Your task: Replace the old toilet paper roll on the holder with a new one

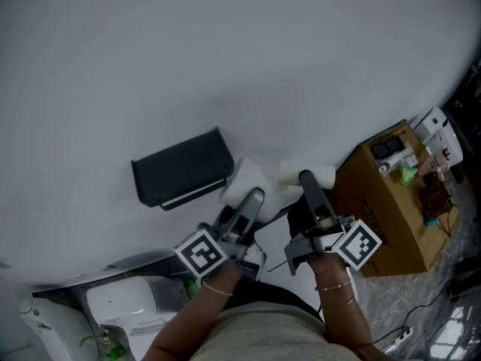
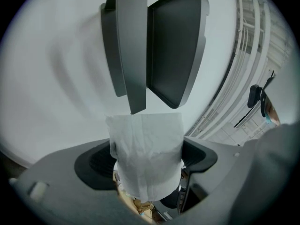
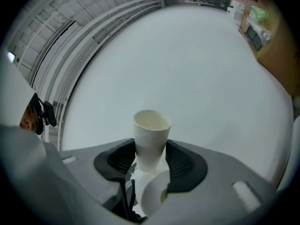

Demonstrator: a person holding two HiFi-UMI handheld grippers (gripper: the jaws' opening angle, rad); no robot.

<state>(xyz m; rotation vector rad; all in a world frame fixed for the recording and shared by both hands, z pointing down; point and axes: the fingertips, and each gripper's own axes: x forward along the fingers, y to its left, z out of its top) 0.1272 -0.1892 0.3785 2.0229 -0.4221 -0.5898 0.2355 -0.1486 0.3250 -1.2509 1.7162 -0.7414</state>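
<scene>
The dark grey holder [image 1: 180,170] hangs on the white wall, its lid [image 2: 176,46] raised and a flat grey arm [image 2: 131,46] pointing down in the left gripper view. My left gripper [image 1: 249,195] [image 2: 146,162] is shut on a full white toilet paper roll [image 1: 244,179] [image 2: 146,153], just right of and below the holder. My right gripper [image 1: 308,180] [image 3: 151,161] is shut on a bare cardboard tube [image 1: 325,174] [image 3: 151,137], held beside the new roll and away from the holder.
A brown cardboard box [image 1: 391,209] with small items on top stands at the right. A white toilet tank [image 1: 120,307] is at the lower left. Cables lie on the floor at the lower right. The wall around the holder is plain.
</scene>
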